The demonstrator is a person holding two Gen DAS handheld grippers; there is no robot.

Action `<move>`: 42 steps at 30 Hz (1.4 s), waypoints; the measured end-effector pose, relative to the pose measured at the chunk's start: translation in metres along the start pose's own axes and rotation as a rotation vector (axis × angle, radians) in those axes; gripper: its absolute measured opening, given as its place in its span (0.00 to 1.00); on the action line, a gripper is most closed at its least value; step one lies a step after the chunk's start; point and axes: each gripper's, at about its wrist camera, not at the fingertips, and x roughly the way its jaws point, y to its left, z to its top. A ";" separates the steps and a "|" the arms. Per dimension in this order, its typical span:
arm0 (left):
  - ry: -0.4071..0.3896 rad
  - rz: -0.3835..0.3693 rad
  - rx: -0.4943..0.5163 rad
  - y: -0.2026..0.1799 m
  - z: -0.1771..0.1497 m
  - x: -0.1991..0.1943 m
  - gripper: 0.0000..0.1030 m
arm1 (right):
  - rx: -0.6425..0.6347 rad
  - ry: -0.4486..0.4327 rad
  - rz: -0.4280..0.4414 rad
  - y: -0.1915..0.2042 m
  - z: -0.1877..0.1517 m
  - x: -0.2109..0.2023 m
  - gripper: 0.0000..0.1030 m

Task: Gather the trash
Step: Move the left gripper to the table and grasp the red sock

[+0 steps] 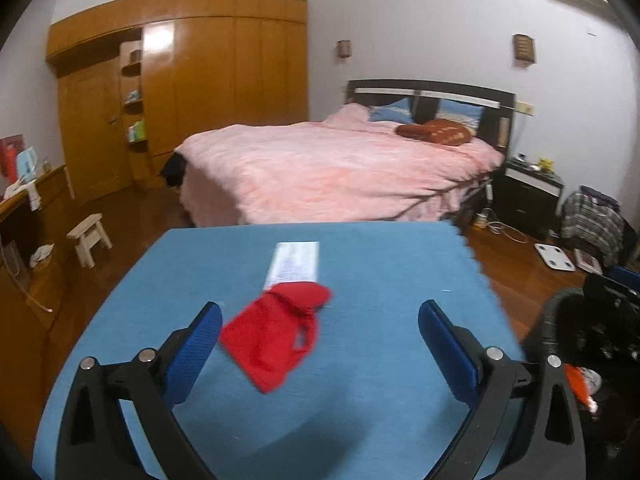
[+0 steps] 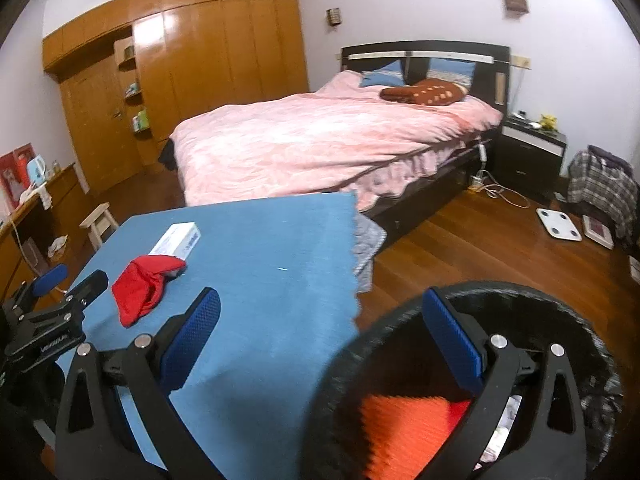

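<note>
A crumpled red bag (image 1: 276,334) lies on the blue table (image 1: 380,272), partly over a white box (image 1: 294,260). My left gripper (image 1: 320,320) is open and empty, its blue fingers either side of the red bag and slightly above it. In the right wrist view the red bag (image 2: 142,284) and white box (image 2: 178,238) lie at the left. My right gripper (image 2: 320,312) is open and empty, over the table's right edge and the black trash bin (image 2: 400,320). An orange wrapper (image 2: 404,432) lies in the bin. The left gripper (image 2: 52,304) shows at far left.
A pink bed (image 1: 332,168) stands behind the table. A wooden wardrobe (image 1: 200,80) fills the back left. A small stool (image 1: 90,238) and a desk (image 1: 24,208) are on the left. A white scale (image 2: 558,224), cables and a nightstand (image 2: 528,152) are on the right floor.
</note>
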 end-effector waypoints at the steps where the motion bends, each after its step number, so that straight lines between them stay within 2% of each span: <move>1: 0.006 0.011 -0.006 0.006 -0.001 0.006 0.94 | -0.006 0.006 0.008 0.006 0.002 0.008 0.95; 10: 0.076 0.049 -0.045 0.035 -0.012 0.054 0.93 | -0.036 0.042 0.041 0.042 0.008 0.060 0.95; 19: 0.190 0.010 -0.066 0.043 -0.024 0.096 0.82 | -0.059 0.075 0.040 0.055 0.006 0.088 0.95; 22: 0.221 -0.015 -0.067 0.043 -0.027 0.103 0.74 | -0.065 0.085 0.037 0.055 0.004 0.092 0.95; 25: 0.270 -0.038 -0.051 0.040 -0.030 0.113 0.60 | -0.073 0.091 0.035 0.056 0.003 0.097 0.95; 27: 0.299 -0.048 -0.045 0.039 -0.032 0.116 0.41 | -0.074 0.093 0.035 0.058 0.002 0.097 0.95; 32: 0.305 -0.056 -0.075 0.044 -0.033 0.116 0.12 | -0.084 0.100 0.035 0.062 0.002 0.100 0.95; 37: 0.254 -0.052 -0.102 0.050 -0.031 0.104 0.08 | -0.088 0.108 0.040 0.068 0.004 0.105 0.95; 42: 0.206 -0.004 -0.113 0.069 -0.025 0.086 0.08 | -0.097 0.107 0.054 0.078 0.007 0.112 0.95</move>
